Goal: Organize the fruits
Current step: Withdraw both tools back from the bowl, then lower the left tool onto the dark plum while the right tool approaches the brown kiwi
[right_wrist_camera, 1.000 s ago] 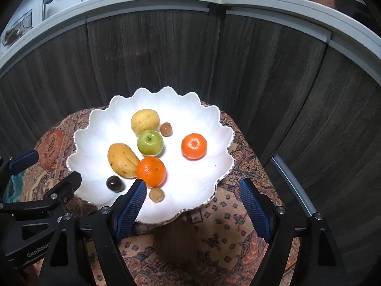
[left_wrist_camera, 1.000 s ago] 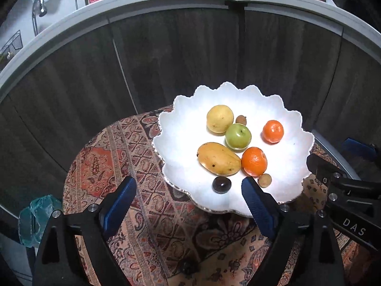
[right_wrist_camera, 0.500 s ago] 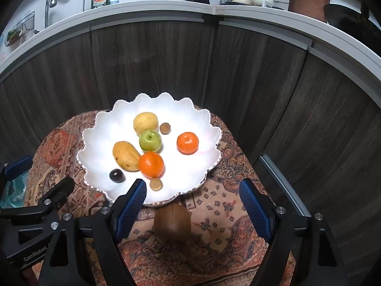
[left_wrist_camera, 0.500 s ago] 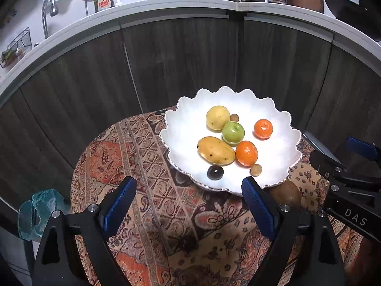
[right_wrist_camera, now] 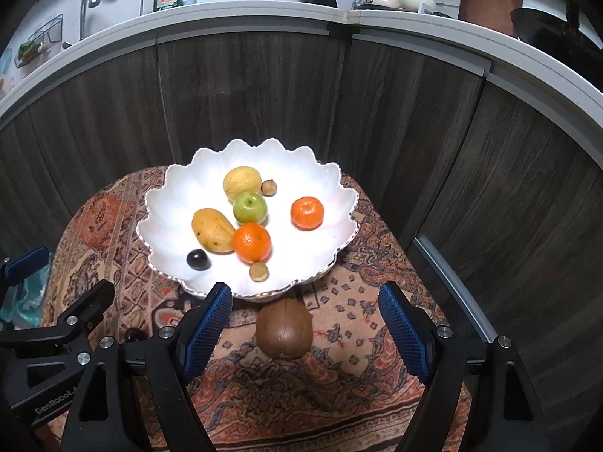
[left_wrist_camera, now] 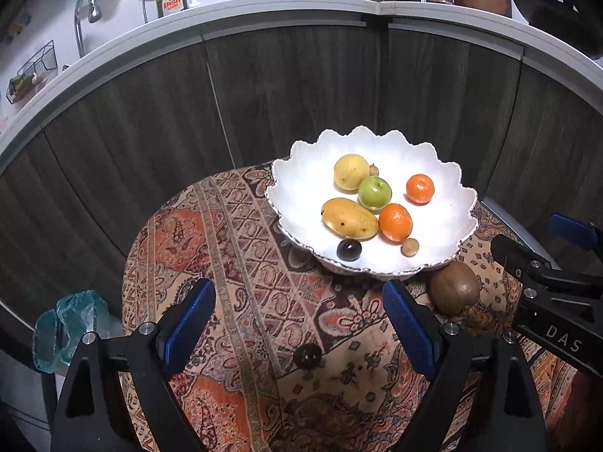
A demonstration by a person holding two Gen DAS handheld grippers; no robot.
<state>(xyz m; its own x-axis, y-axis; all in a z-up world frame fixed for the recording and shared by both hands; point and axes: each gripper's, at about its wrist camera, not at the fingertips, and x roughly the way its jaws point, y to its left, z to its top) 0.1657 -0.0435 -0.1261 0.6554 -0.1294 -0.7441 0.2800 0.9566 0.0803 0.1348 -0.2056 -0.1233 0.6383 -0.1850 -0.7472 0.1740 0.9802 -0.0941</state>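
Note:
A white scalloped bowl (left_wrist_camera: 301, 173) (right_wrist_camera: 177, 184) stands on a patterned cloth. In it lie a mango (left_wrist_camera: 348, 217) (right_wrist_camera: 211, 230), a green apple (left_wrist_camera: 374, 193) (right_wrist_camera: 249, 208), a yellow fruit (left_wrist_camera: 351, 172) (right_wrist_camera: 241, 182), two oranges (left_wrist_camera: 395, 222) (right_wrist_camera: 251, 242), a dark plum (left_wrist_camera: 348, 249) (right_wrist_camera: 197, 259) and small brown fruits. A brown kiwi (left_wrist_camera: 454, 288) (right_wrist_camera: 284, 333) rests on the cloth in front of the bowl. A dark plum (left_wrist_camera: 307, 355) (right_wrist_camera: 135, 335) also sits on the cloth. My left gripper (left_wrist_camera: 297, 320) is open above the cloth. My right gripper (right_wrist_camera: 303, 320) is open, the kiwi lying below the gap.
The cloth (left_wrist_camera: 233, 248) covers a small round table with edges close on every side. Dark cabinet doors (right_wrist_camera: 248, 90) rise behind it under a white counter (left_wrist_camera: 264, 11) with dish soap and pots. A blue-green plastic bag (left_wrist_camera: 71, 324) lies low at the left.
Both grippers have drawn back from the bowl, which looks smaller and farther. The kiwi and the loose plum on the cloth have come into view.

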